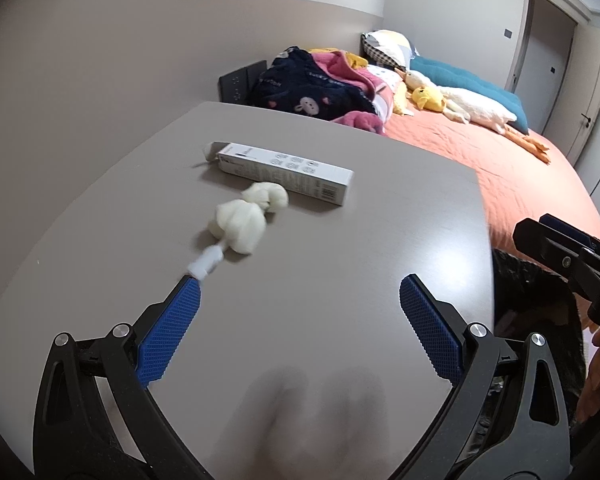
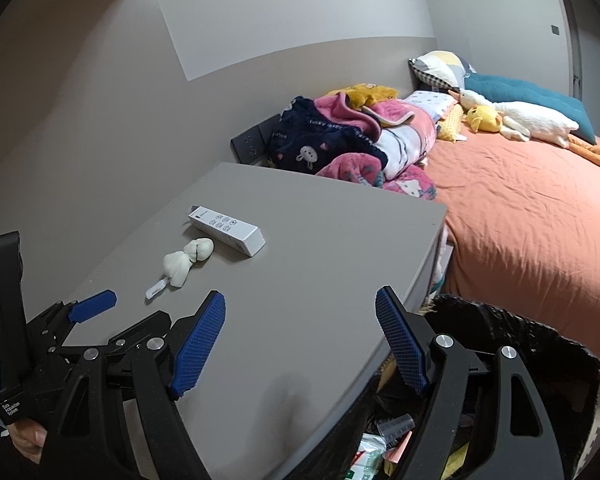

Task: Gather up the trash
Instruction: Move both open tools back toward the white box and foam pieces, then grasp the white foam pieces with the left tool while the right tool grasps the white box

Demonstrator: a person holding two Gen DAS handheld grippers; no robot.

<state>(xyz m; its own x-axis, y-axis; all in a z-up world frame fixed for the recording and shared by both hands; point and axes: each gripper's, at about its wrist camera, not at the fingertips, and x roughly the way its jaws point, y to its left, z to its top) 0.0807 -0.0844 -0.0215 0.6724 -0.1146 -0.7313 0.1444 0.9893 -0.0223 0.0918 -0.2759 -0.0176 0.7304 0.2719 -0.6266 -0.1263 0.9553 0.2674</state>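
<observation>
Both your hand-held grippers, left (image 1: 300, 292) and right (image 2: 300, 312), gape empty; crumpled white tissue wads (image 1: 242, 222) lie at 11 o'clock on the smooth grey bench (image 1: 380, 220).

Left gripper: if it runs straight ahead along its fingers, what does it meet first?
Probably the small white scrap just off the tip of its left finger, then the crumpled tissue and the white box behind. The left gripper is open; the centre line looks free, and depth is uncertain.

Grey table (image 2: 324, 280) abuts beige wall (image 2: 100, 120); bed with orange sheet (image 2: 520, 208) adjacent, door (image 1: 548, 60) beyond.
</observation>
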